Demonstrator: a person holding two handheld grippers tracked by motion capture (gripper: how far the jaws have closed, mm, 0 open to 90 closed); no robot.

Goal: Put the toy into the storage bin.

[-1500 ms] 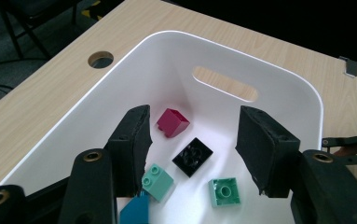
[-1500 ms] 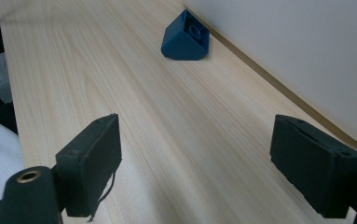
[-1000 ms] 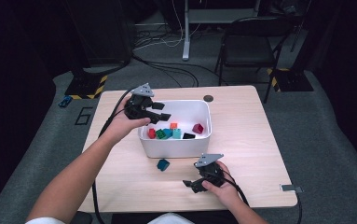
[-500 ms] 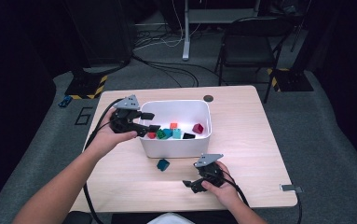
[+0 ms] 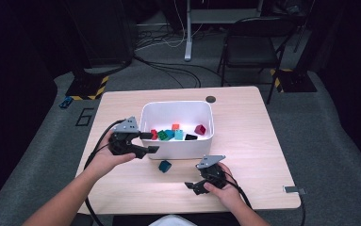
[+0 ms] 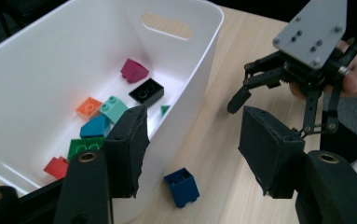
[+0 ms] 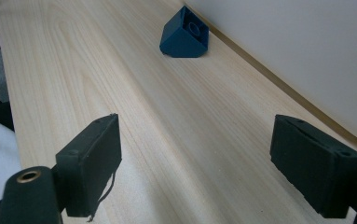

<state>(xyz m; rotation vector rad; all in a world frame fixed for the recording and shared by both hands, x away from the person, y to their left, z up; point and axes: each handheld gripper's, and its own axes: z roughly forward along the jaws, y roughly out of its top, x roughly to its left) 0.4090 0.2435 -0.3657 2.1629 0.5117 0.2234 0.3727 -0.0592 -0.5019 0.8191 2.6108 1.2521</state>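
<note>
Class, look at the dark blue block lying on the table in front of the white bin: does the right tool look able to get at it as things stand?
Probably yes. The right tool has its jaws open, the block lies ahead on bare table, with nothing between. The bin stands beside it, leaving little room on that side.

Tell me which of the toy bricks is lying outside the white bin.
The dark blue brick alone lies on the table, just in front of the white bin; the red, green, teal, orange, black and magenta ones are all inside it.

Grey carpet (image 5: 338,155), black chair (image 5: 249,47), dim room.
</note>
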